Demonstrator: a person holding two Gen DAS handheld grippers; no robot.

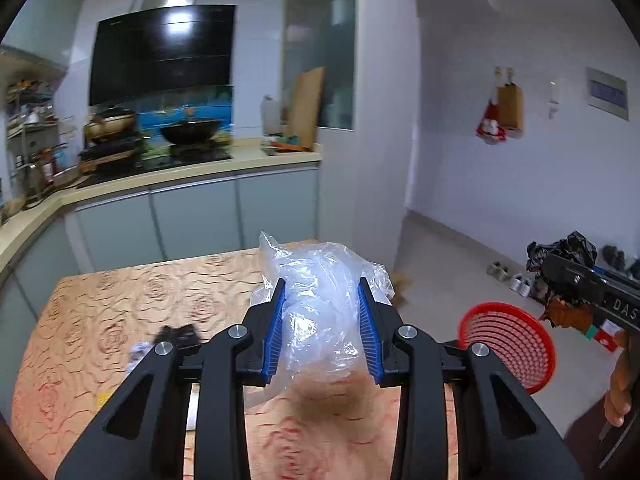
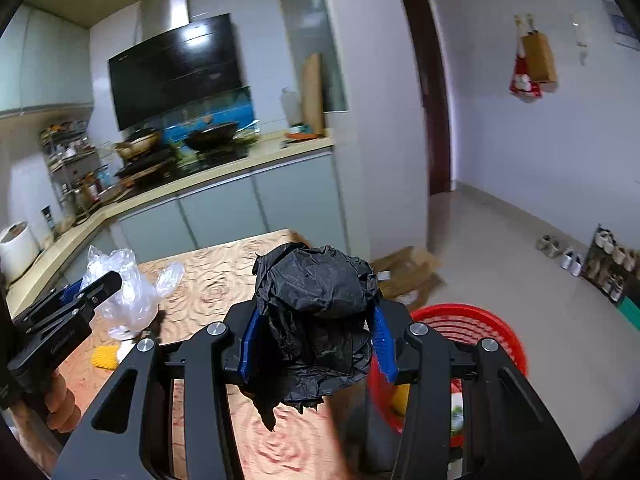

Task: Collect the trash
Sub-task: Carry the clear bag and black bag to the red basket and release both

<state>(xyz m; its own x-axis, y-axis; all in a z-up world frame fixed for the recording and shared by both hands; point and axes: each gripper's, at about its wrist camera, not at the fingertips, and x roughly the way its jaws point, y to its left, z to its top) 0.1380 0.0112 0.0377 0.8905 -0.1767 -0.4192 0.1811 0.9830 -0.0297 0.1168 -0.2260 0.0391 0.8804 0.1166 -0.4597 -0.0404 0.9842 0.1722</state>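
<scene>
A: From the left wrist, what do you see?
B: The left tongs [image 1: 322, 312] are clenched on a crumpled clear plastic bag [image 1: 316, 300], held above the patterned tabletop [image 1: 120, 308]. A red basket [image 1: 508, 344] sits low at the right, beside the tabletop's edge. Further right, the right tongs [image 1: 560, 276] carry a black bag [image 1: 568, 248].

A: And the right wrist?
B: The right tongs [image 2: 316, 320] grasp a wadded black bag [image 2: 316, 300] between blue pads, over the tabletop's [image 2: 216, 280] near right part. The red basket [image 2: 460, 320] is just right of them, with scraps inside, blurred. At the left, the left tongs [image 2: 100, 284] hold the clear plastic bag [image 2: 124, 288]; a yellow scrap [image 2: 105, 356], perhaps a wrapper, lies below.
</scene>
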